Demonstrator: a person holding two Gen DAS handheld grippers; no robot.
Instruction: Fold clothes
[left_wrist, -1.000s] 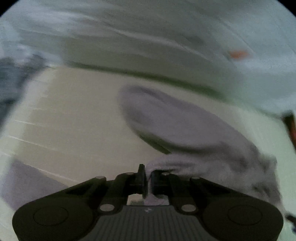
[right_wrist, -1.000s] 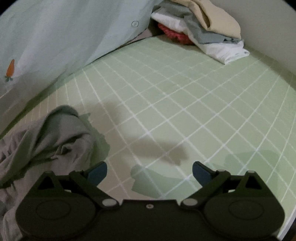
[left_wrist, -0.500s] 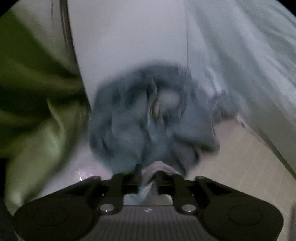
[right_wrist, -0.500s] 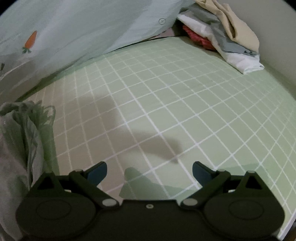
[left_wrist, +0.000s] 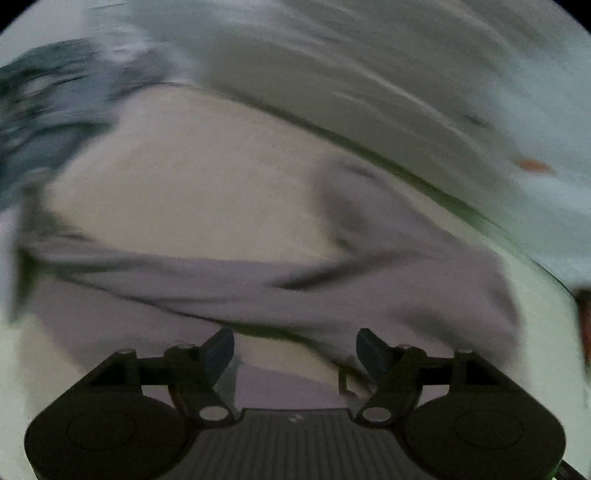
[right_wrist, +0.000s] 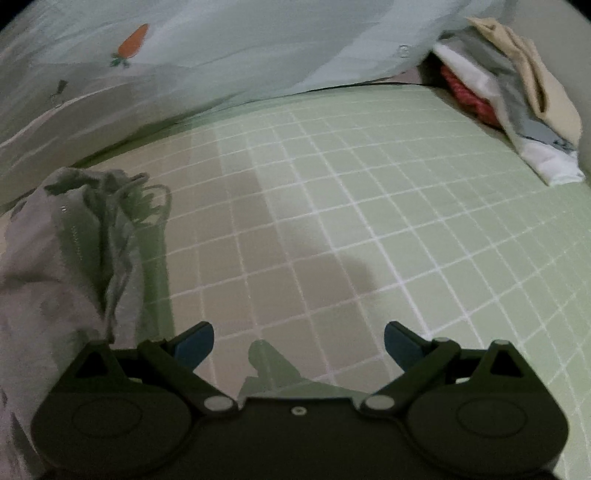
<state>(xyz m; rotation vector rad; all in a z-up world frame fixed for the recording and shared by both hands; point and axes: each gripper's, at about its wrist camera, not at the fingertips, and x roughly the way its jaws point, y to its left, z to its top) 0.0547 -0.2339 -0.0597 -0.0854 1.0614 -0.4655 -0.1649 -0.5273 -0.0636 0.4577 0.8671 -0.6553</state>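
A grey garment (left_wrist: 388, 280) lies spread and rumpled on the checked green sheet, blurred by motion in the left wrist view. My left gripper (left_wrist: 294, 350) stands open just above its near edge, nothing between the fingers. In the right wrist view the same grey garment (right_wrist: 55, 258) is bunched at the left, with a drawstring (right_wrist: 144, 199) trailing from it. My right gripper (right_wrist: 298, 341) is open over bare sheet (right_wrist: 369, 221), to the right of the garment and apart from it.
A pale quilt with a carrot print (right_wrist: 133, 40) runs along the far side. A pile of clothes (right_wrist: 517, 99) in white, grey, beige and red sits at the far right. A dark bluish heap of cloth (left_wrist: 33, 122) shows blurred at the upper left.
My left gripper, shut on a fold of the grey garment earlier, has swung back over the sheet and opened, letting it go. The right gripper has shifted slightly, still open.
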